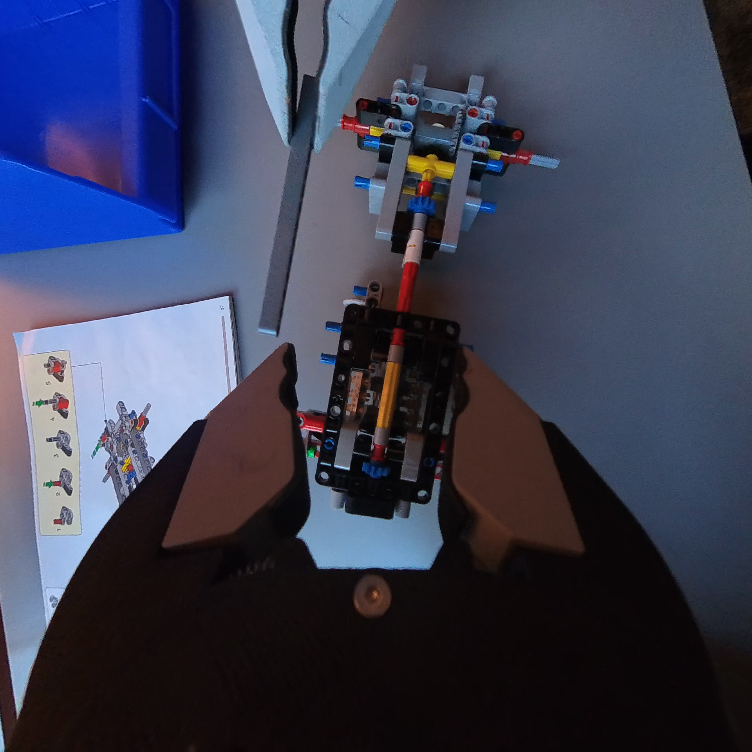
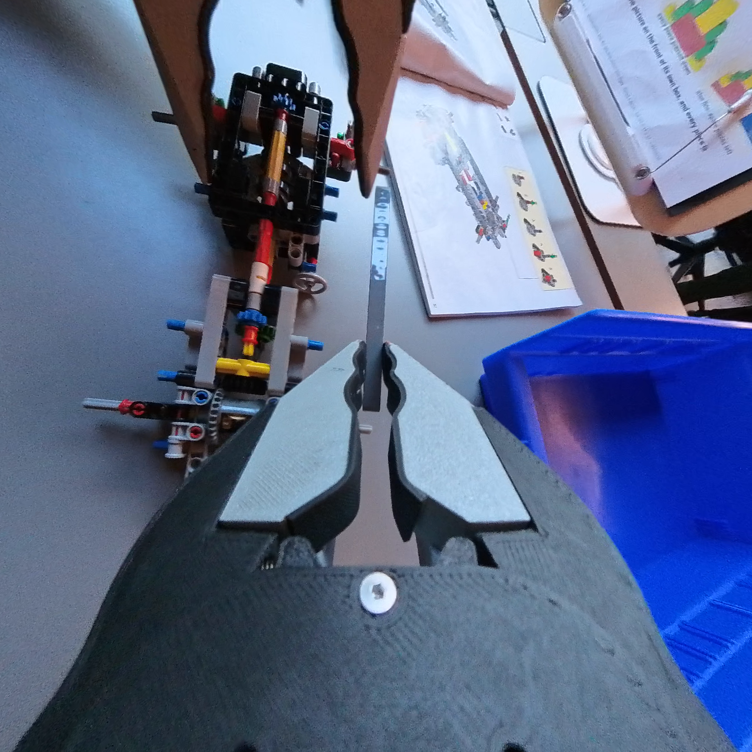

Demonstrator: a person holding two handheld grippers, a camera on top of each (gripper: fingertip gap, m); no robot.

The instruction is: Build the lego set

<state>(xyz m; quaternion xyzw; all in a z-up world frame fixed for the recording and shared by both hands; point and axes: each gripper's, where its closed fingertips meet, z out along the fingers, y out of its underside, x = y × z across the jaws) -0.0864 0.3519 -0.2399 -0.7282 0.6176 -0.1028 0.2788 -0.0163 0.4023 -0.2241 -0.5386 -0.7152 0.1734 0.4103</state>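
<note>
The long brick-built chassis of black, grey, red and yellow plastic parts [image 2: 260, 228] runs down the middle of the grey table [image 2: 81, 203], with open tabletop on its far side from the booklet. On its other side, the narrow lane is taken by a long flat dark-grey plastic beam [image 2: 376, 309], pinched between the right tongs [image 2: 372, 366]. Beyond the beam, the open white instruction booklet [image 2: 468, 228] and the large blue plastic bin [image 2: 630, 468] close that side. The left tongs [image 1: 376, 407] straddle the chassis's black frame, spread wide.
</note>
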